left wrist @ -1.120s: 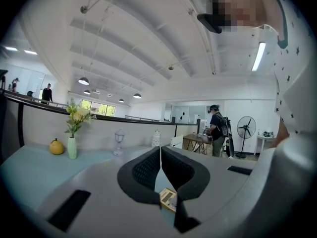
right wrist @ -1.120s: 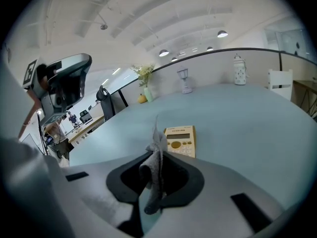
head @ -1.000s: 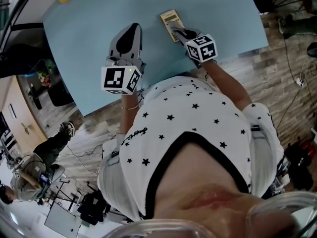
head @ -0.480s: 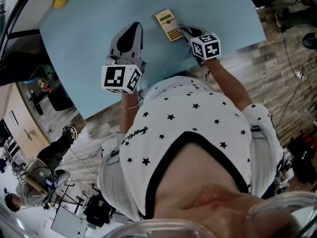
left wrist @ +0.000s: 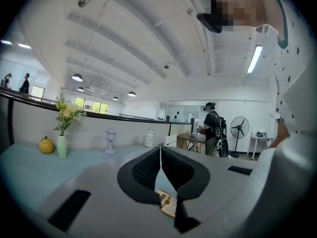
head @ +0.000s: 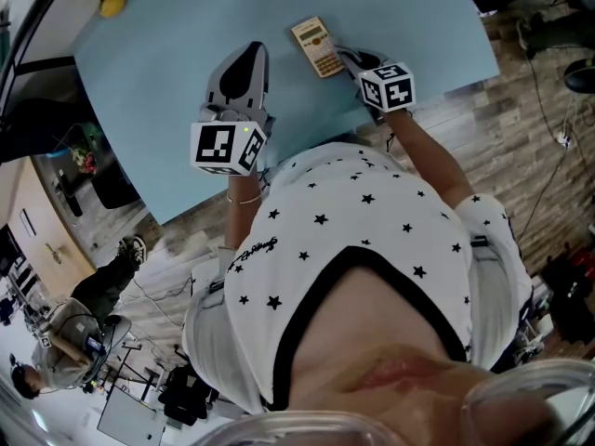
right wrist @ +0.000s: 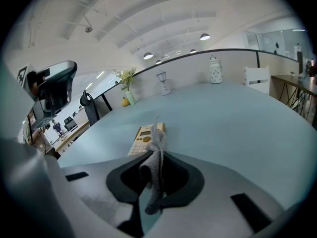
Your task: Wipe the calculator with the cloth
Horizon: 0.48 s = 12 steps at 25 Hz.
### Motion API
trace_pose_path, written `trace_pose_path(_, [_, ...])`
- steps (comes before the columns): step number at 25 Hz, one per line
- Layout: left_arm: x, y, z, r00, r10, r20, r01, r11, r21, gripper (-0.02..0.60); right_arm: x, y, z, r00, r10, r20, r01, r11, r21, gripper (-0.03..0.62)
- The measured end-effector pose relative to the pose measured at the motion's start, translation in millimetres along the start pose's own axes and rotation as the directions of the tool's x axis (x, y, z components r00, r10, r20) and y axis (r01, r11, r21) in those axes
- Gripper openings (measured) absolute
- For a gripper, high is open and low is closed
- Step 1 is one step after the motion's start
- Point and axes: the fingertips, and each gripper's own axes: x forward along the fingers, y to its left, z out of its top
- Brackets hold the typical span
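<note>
A tan calculator (head: 316,46) lies flat on the light blue table (head: 167,82). My right gripper (head: 346,60) hovers at the calculator's near right edge, shut on a grey cloth (right wrist: 154,170) that hangs pinched between its jaws. In the right gripper view the calculator (right wrist: 145,137) lies just beyond the cloth's tip. My left gripper (head: 244,63) is held left of the calculator, shut with nothing in it. In the left gripper view my left gripper (left wrist: 160,150) tilts up toward the ceiling, and a corner of the calculator (left wrist: 168,203) shows below the jaws.
A yellow fruit (head: 112,1) sits at the table's far left corner beside a vase of flowers (left wrist: 62,128). A small lamp (left wrist: 110,141) and a white jar (left wrist: 149,138) stand along the far edge. People (left wrist: 214,128) stand in the room beyond.
My right gripper with the cloth drew back to the right, off the calculator, about a second ago and has since held still. The left gripper has not moved.
</note>
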Motion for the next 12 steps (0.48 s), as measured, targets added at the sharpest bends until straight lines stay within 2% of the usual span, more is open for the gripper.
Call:
trace_pose_path(6, [-4.6,5.1,-0.2,1.0,0.018,0.005,-0.018,1.0,-0.002,0.032,-1.9,-5.9,15.0,0.999,-0.01,0.034,0.01,1.0,0.0,0.044])
trace_pose_path(12, [-13.2,12.3,1.2,0.999,0.052,0.013,-0.052,0.999,0.001,0.032,-16.2,-18.4,66.7,0.986,-0.032,0.163,0.036,0.999,-0.02,0.044])
